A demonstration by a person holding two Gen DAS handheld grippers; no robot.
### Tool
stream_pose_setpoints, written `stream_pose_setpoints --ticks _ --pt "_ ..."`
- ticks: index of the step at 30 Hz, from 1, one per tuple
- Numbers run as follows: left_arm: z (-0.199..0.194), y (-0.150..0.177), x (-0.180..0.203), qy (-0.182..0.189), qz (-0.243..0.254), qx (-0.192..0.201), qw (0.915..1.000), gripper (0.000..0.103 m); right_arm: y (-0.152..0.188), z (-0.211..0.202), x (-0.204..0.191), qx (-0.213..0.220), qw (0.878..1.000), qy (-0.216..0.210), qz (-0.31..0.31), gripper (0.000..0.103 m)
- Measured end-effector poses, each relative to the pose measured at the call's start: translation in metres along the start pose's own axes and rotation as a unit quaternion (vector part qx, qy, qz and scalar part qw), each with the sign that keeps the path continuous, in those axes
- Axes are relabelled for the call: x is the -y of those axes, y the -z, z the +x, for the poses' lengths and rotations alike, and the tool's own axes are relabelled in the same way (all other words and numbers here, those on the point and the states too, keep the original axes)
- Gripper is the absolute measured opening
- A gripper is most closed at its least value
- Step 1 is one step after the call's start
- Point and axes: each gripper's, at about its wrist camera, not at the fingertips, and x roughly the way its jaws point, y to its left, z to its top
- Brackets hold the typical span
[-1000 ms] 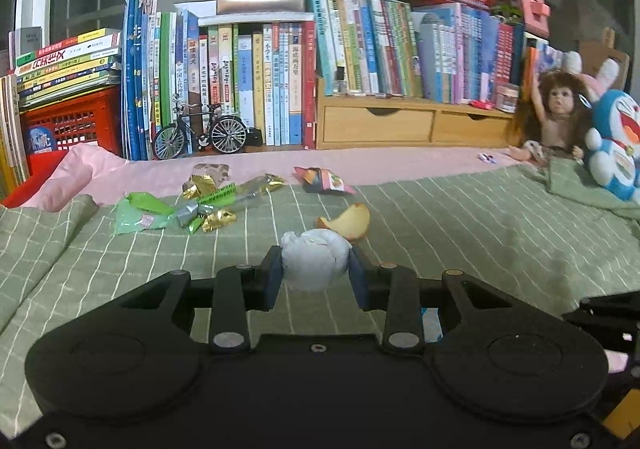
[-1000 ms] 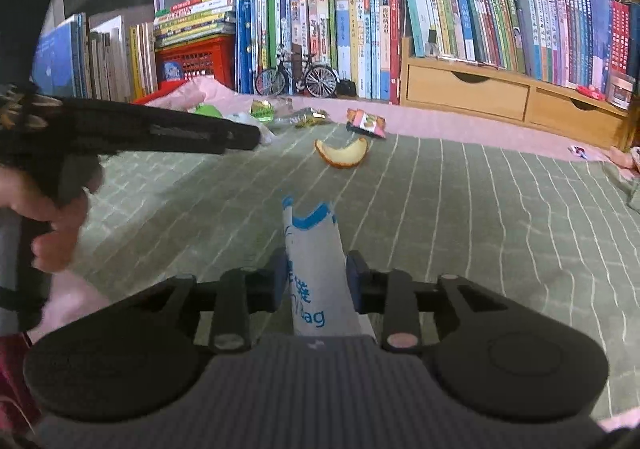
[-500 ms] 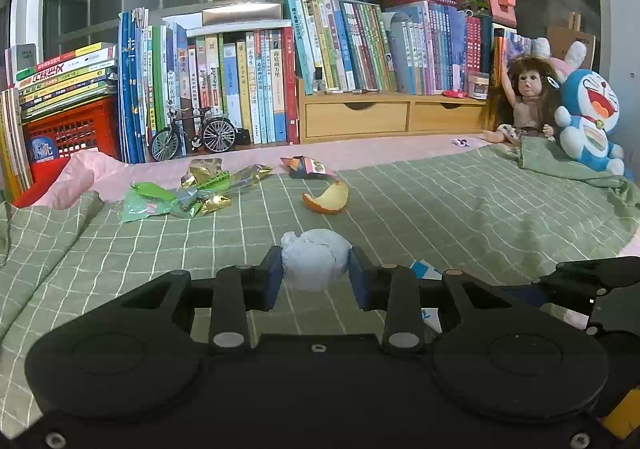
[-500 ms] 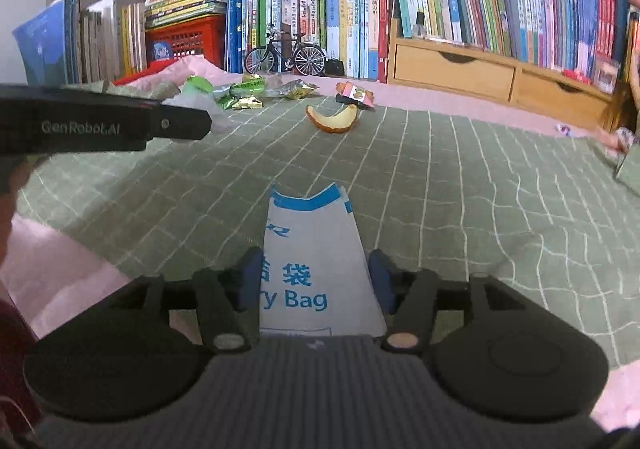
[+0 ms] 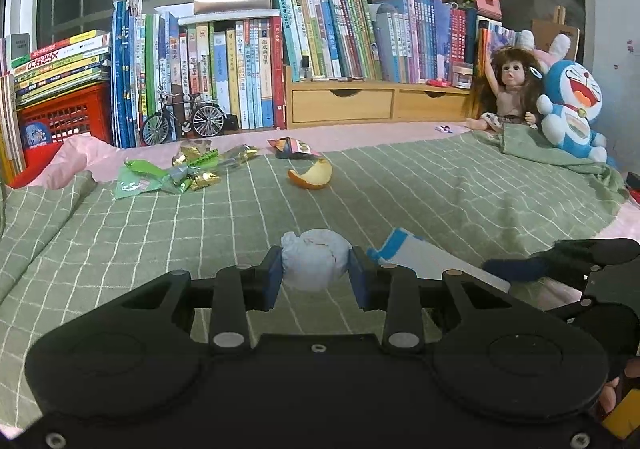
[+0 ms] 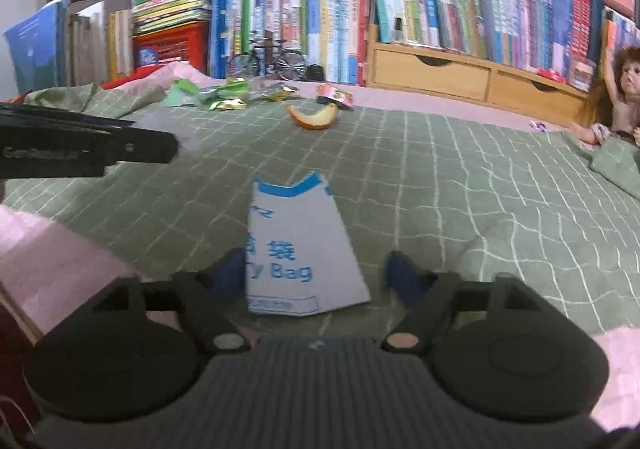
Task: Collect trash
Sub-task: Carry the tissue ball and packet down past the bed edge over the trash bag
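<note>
Right now the left gripper [image 5: 314,276] is pinching a crumpled tissue [image 5: 313,264] between its blue pads, low over the green blanket [image 5: 440,201]. The right gripper [image 6: 318,277] is standing wide open, its pads either side of a flat paper bag [image 6: 298,249] and not touching it; the bag is lying on the blanket with its blue-edged mouth pointing away toward the books [image 6: 320,17].

Trouble is likely waiting at the bag. It is lying collapsed, so the tissue probably has no opening to go into, and pushing it at the mouth may only be sliding the bag across the cloth. With nothing gripping the bag, a nudge from either tool could be turning it or sending it off the near edge, where pink sheet [image 6: 60,249] is showing. The tissue is soft and bulging out above the pads, so a loosening grip may be dropping it short. The two tools are also working close together, and a clash could be knocking the tissue free.

Farther off, the peel [image 5: 312,177], the green and gold wrappers [image 5: 172,177] and a red packet [image 5: 294,147] are waiting near the far edge of the blanket, uncollected.
</note>
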Motion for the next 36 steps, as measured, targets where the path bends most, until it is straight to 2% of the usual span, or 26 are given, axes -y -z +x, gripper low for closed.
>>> stream_pose_setpoints --ticks 2,4,19,28,36 --pt "-0.003 0.002 0.002 0.003 0.0 -0.001 1.0 0.033 -0.001 -0.005 -0.003 0.008 1.0 0.003 0.002 0.056" --pt "-0.006 0.003 0.003 0.004 0.002 0.0 1.0 0.033 -0.002 -0.012 -0.005 0.024 1.0 0.014 0.005 0.03" --pt "-0.037 0.014 0.02 0.041 0.014 -0.007 0.9991 0.033 -0.007 -0.057 -0.003 0.041 0.999 0.006 0.018 0.026" --pt "-0.075 0.037 0.039 0.086 0.032 -0.024 0.9954 0.033 0.005 -0.1 -0.011 -0.008 0.999 -0.033 0.002 0.026" --pt "-0.111 0.074 0.055 0.138 0.055 -0.057 0.9873 0.033 0.031 -0.144 -0.026 -0.066 0.994 -0.084 -0.031 0.026"
